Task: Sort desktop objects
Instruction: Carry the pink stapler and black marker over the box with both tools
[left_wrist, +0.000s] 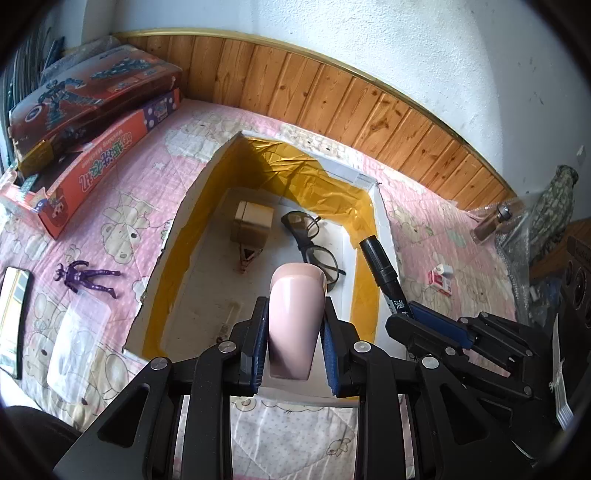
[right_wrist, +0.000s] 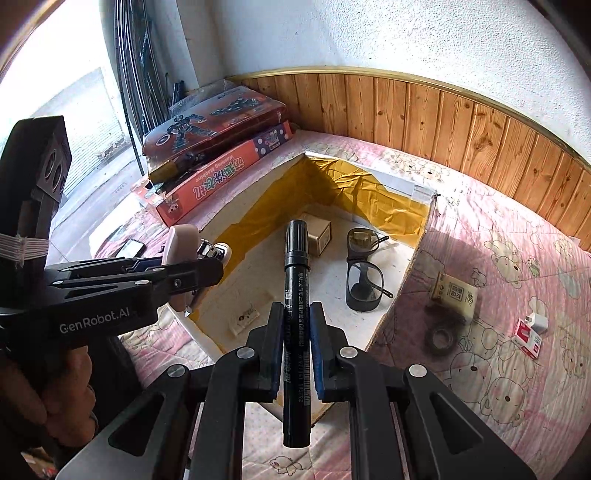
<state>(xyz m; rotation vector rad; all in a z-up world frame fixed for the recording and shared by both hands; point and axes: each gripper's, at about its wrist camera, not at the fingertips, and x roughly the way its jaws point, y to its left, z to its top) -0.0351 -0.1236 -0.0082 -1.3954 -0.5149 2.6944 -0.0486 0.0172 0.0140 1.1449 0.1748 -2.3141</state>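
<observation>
left gripper (left_wrist: 293, 343) clamped a pink holder (left_wrist: 295, 317) above the box (left_wrist: 207, 192), glasses (left_wrist: 314, 243) just ahead. right gripper (right_wrist: 293, 350) pinched a black marker (right_wrist: 295, 295) (tip forward) over it; both likely need lowering and releasing inside.

Wall (left_wrist: 406, 48): white, rough plaster.
Wainscot (left_wrist: 332, 99): knotty wood planks under a brass-coloured strip.
Quilt (right_wrist: 517, 266): pink, printed with cartoon bears, covering the surface.
Window (right_wrist: 74, 103): bright, at the far left in the right wrist view.
</observation>
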